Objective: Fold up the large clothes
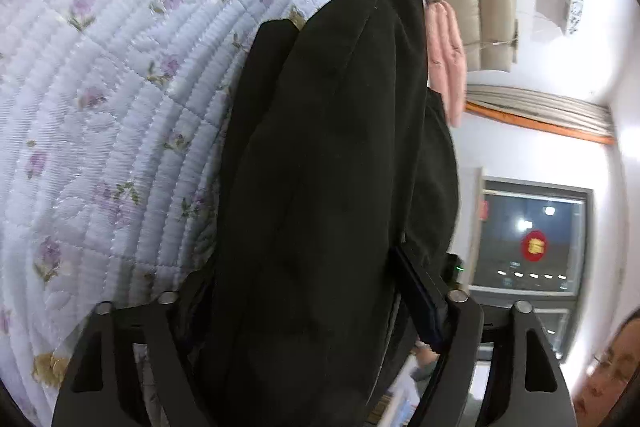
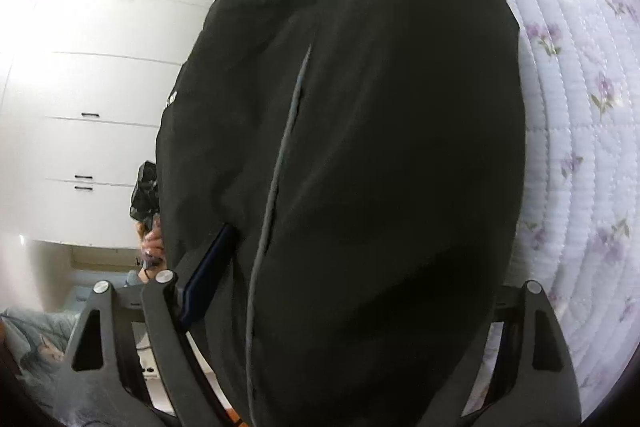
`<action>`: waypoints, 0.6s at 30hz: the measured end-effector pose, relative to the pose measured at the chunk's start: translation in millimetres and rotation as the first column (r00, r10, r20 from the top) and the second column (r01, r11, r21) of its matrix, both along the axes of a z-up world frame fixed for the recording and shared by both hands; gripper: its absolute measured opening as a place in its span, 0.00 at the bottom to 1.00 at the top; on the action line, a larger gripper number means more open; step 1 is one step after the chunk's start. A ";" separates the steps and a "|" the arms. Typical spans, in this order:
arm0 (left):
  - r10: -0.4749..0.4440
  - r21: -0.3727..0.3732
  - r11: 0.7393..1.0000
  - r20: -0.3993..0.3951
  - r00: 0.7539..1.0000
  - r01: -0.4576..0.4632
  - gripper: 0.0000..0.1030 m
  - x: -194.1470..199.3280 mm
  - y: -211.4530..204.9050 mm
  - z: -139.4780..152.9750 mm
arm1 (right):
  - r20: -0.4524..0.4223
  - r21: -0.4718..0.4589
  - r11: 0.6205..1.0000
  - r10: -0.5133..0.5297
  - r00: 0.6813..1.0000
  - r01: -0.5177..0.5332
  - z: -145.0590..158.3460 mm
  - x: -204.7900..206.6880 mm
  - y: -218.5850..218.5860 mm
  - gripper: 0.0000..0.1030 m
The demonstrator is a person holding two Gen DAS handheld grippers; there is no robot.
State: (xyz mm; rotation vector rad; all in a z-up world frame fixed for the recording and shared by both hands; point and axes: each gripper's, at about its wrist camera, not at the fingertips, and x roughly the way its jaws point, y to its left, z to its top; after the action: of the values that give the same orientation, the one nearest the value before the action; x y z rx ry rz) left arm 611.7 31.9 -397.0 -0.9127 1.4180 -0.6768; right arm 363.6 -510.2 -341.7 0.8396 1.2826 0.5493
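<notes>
Gripping a thick bunch of black garment (image 1: 320, 187) in the left gripper (image 1: 312, 307), jaws partly spread, cloth filling the gap. Same on the right gripper (image 2: 348, 291): jaws parted around bunched cloth. Hung over a floral quilt (image 1: 100, 107). Beyond: pink cloth (image 1: 446, 67), window (image 1: 532, 239), cupboards (image 2: 100, 87).

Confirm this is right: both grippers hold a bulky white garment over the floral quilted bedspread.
Not quite: the bulky garment is black, not white, as both wrist views show. It does hang between the left gripper and right gripper fingers over the floral quilted bedspread.
</notes>
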 end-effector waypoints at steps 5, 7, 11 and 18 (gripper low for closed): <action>-0.006 0.070 0.998 0.205 0.979 -0.008 0.30 -28.0 -8.9 52.8 | 0.093 -0.105 0.994 -0.008 0.996 0.018 34.8 -16.3 8.9 0.38; -0.003 0.046 0.999 0.283 0.959 -0.011 0.28 -44.2 -12.3 80.5 | 0.158 -0.173 0.985 0.019 0.987 0.009 62.9 -27.5 12.3 0.32; -0.042 0.035 0.999 0.396 0.917 0.031 0.28 -79.4 -21.9 132.8 | 0.260 -0.224 0.974 0.048 0.964 0.011 109.8 -56.0 30.9 0.30; -0.053 0.013 0.998 0.550 0.834 0.054 0.28 -155.2 6.6 214.5 | 0.404 -0.242 0.969 0.051 0.913 0.053 191.3 -129.4 58.6 0.29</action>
State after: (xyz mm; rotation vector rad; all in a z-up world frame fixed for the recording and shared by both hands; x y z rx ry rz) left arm 456.5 38.5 -182.5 -0.6073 0.9230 -0.9002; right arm 234.2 -451.6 -150.5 0.4819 0.9396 0.5175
